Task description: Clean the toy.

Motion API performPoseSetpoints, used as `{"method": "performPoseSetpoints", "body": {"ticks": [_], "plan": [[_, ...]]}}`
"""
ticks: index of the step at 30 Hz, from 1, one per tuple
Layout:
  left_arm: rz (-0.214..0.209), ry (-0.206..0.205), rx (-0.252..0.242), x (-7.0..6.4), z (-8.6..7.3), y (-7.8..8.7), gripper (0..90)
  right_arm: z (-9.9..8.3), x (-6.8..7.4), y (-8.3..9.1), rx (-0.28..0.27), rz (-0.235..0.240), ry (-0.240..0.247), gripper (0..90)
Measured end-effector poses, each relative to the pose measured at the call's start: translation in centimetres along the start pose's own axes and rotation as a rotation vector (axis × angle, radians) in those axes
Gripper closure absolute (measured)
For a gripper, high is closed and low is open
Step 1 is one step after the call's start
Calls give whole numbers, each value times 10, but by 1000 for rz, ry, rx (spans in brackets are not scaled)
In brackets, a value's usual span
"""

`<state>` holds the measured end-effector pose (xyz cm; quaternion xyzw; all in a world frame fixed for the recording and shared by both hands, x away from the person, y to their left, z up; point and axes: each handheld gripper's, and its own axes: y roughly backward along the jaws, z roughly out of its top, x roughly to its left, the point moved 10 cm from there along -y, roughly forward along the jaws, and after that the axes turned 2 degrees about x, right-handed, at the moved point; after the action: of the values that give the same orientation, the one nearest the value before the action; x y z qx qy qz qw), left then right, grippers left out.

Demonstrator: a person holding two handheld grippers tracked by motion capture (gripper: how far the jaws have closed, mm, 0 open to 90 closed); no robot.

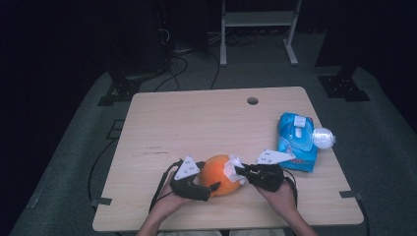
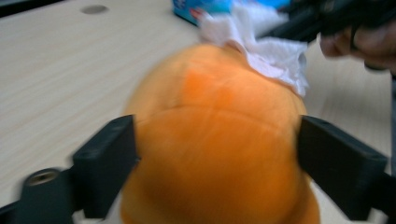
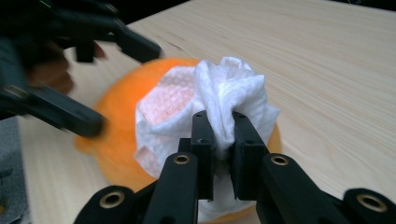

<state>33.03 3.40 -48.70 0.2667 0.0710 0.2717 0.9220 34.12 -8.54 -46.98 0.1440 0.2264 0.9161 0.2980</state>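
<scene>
The round orange plush ball (image 1: 220,175) at the table's six o'clock edge is clamped by the left gripper (image 2: 215,154); a crumpled white wipe (image 3: 210,100) is pinched by the right gripper (image 3: 220,122) against it. Wiping seems partway done.

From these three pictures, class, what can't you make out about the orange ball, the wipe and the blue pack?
- Orange ball: surface blurred in the left gripper view.
- White wipe: lower end hidden between the right gripper jaws.
- Blue pack: print too small in the high view.
</scene>
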Motion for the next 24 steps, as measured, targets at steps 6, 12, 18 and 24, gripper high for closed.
{"method": "performPoseSetpoints", "body": {"ticks": [6,12,18,24], "plan": [[6,-80,-6,-10,4,1,195,13,27,-3,-17,27,97,805],[3,13,-26,2,3,6,107,5,2,0,1,-37,49,807],[-9,-66,3,-8,2,0,214,12,29,-3,-21,39,84,805],[-8,-17,-59,-2,11,11,135,10,11,-3,1,-31,76,808]]}}
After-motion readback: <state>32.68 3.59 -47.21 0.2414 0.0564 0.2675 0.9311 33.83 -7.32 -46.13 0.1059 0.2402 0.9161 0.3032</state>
